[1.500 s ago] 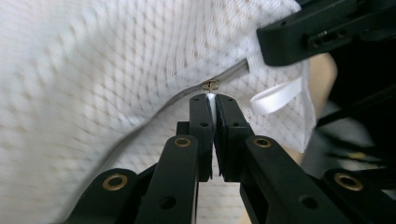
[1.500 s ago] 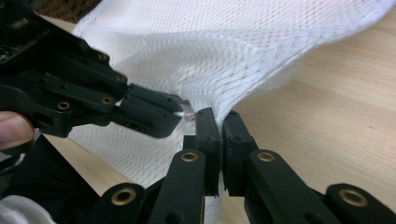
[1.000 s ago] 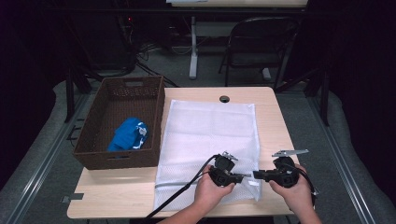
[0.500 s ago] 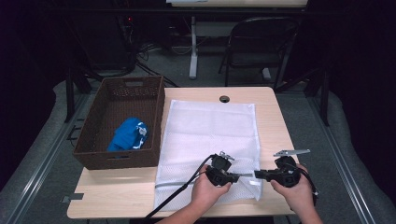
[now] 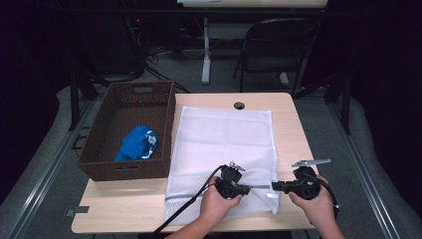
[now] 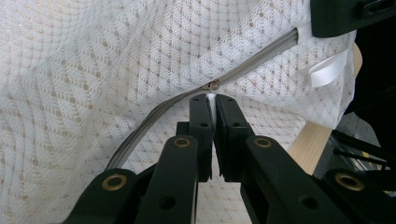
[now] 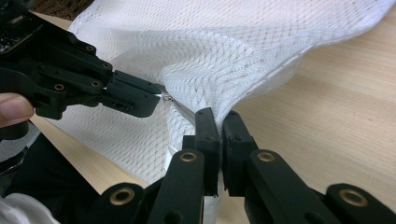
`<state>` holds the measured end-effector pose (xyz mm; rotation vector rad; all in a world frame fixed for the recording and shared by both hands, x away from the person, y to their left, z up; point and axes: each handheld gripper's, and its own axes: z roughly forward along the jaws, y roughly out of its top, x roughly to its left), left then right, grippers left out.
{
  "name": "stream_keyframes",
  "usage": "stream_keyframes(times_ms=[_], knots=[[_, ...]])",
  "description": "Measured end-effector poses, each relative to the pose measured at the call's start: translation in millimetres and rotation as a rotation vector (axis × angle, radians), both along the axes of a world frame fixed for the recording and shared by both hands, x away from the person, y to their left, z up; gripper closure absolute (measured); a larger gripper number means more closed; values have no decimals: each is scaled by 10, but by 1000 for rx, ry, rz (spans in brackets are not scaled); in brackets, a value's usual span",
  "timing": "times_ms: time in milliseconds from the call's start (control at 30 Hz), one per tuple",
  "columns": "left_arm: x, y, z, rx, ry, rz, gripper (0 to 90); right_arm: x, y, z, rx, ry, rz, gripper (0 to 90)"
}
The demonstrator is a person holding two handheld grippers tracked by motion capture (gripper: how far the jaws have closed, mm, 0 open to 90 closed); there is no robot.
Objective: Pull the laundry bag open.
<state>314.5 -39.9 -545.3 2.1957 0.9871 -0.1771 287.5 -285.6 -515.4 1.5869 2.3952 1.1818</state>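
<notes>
1. Mesh laundry bag [image 5: 224, 144]: a white netted bag lying flat on the wooden table [image 5: 291, 124], its long axis running away from the person. Its near edge lies at the front of the table, between the two hands.
2. Zipper [image 6: 154, 114]: a grey zip track running along the near edge of the mesh laundry bag. In the left gripper view it curves from lower left to upper right, with the small metal slider at its middle.
3. Left gripper [image 5: 238, 188]: held in the person's left hand [image 5: 219, 201] over the near part of the bag, pointing toward the right gripper. In its own view [image 6: 212, 100] the two jaws are closed together on the white zip pull tab, directly below the slider.
4. Right gripper [image 5: 274, 186]: held in the right hand [image 5: 316, 204] at the near right corner of the bag. In its own view [image 7: 218, 116] the jaws are pressed together on a pinch of the mesh, which rises in a raised fold above them.
5. The two gripper tips face each other, close together but apart.
6. White ribbon loop [image 6: 329, 70]: a short tab sewn at the bag's corner, near the table edge.
7. Wicker basket [image 5: 164, 109]: a dark brown basket standing just beside the bag's left edge.
8. Blue cloth [image 5: 135, 143]: a bundled item lying in the basket.
</notes>
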Motion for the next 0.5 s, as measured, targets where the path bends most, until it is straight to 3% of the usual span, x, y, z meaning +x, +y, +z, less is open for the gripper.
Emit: stream_keyframes(times_ms=[100, 500], knots=[[3, 36, -15, 21, -8, -4, 868, 0, -3, 1, -13, -1, -3, 871], [14, 176, -47, 19, 6, 20, 868, -2, -2, 7, -46, 0, -15, 870]])
